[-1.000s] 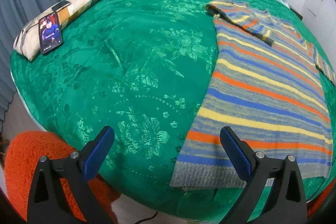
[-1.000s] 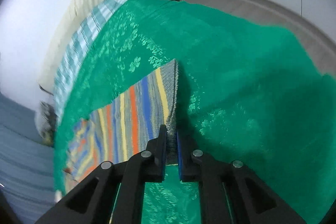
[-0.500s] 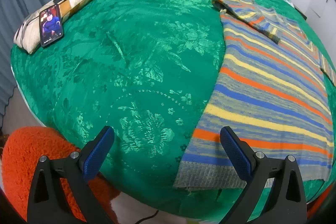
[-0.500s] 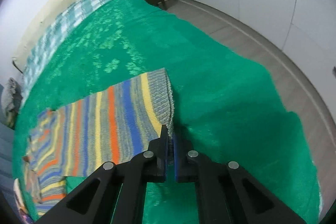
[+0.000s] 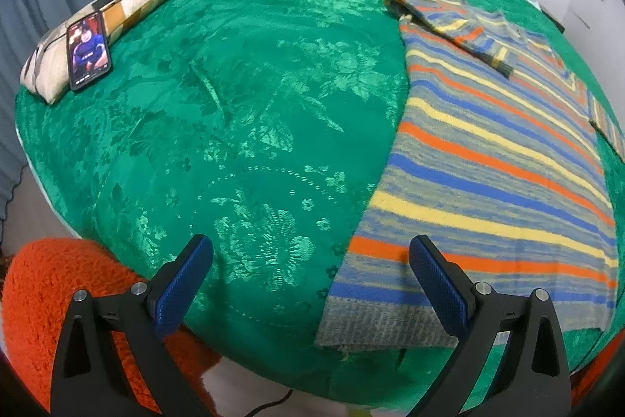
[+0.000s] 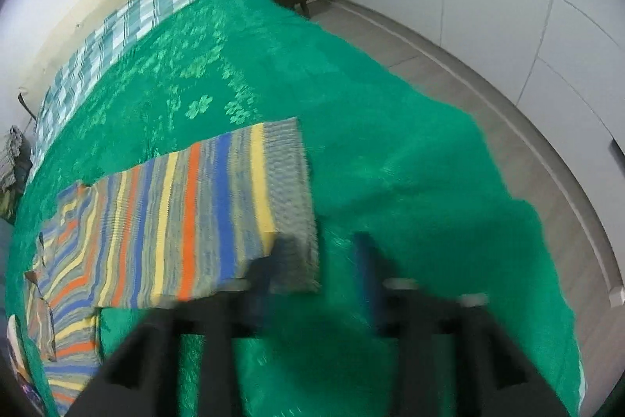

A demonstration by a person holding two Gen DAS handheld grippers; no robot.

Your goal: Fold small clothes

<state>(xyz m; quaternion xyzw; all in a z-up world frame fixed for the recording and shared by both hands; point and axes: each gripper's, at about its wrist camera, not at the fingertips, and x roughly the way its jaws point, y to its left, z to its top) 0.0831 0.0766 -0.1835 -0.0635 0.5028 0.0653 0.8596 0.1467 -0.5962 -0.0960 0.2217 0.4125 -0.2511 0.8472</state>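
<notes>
Left gripper point(image 5: 310, 270) wide open, empty, above near bed edge. Right gripper point(image 6: 318, 256), blurred, jaws opening just off the grey hem, gripping nothing. Striped sweater point(image 5: 496, 174) flat on green bedspread point(image 5: 242, 112). Farther: phone point(image 5: 88, 53) on pillow point(image 5: 129, 6).

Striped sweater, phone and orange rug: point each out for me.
striped sweater point(image 5: 488, 182): left wrist view, middle of its body.
phone point(image 5: 88, 51): left wrist view, centre of its lit screen.
orange rug point(image 5: 39, 299): left wrist view, fuzzy patch below the bed's edge.
</notes>
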